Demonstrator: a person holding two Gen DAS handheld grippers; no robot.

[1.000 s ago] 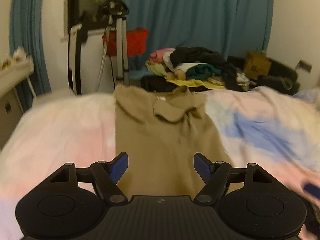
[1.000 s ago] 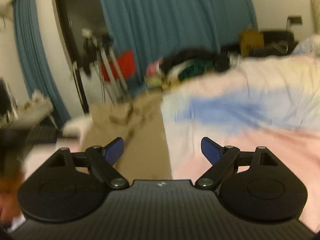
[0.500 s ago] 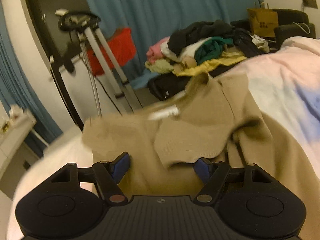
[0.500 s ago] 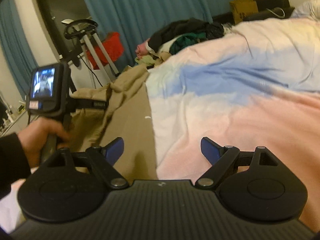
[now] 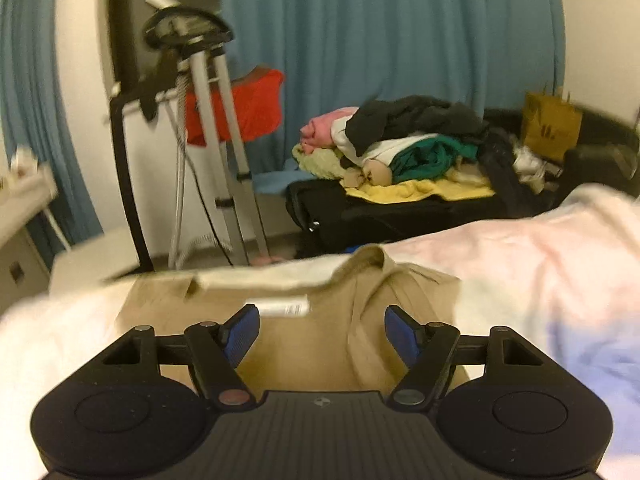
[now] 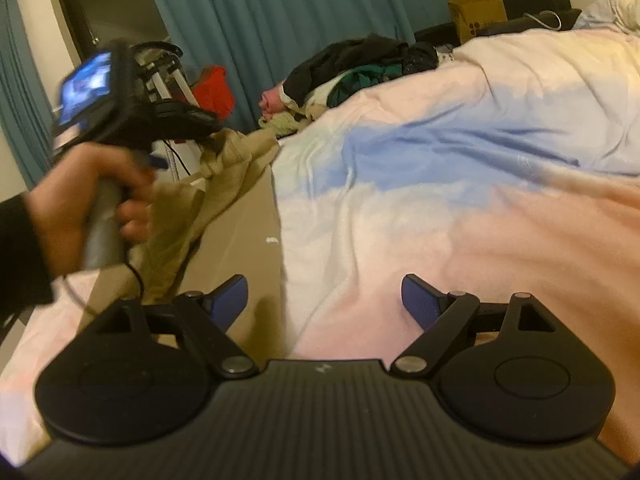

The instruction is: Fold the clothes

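Tan cloth, a shirt [image 5: 304, 344], lies on the bed [image 5: 540, 272] near its far edge, over a pale cover washed with pink and blue. Left wrist view: the left gripper [image 5: 318, 334] has its blue-padded fingers [image 5: 240, 334] spread wide with nothing between them, the shirt beneath and ahead of them; a white care label [image 5: 280, 306] shows on the fabric just beyond the fingertips, and the collar area bunches toward the right finger. Right wrist view: the right gripper [image 6: 326, 300] is likewise released, its left finger over the shirt's straight edge [image 6: 260, 240] and its right finger over the bare cover. This view alone shows the person's left hand [image 6: 76, 208] around the other tool's handle, dark sleeve at the wrist, with a small lit screen [image 6: 86, 86] on the tool's back. From here a fold of shirt appears lifted and draped at the left tool's nose, possibly resting on it; motion blur prevents confirming contact. Only the left wrist view shows the label and a metal stand [image 5: 208, 128] with a red cloth [image 5: 240, 108] behind it plainly. Both views show a pile of mixed clothes [image 5: 404, 144] beyond the bed, a blue curtain [image 5: 380, 32] and a brown paper bag [image 5: 550, 126].
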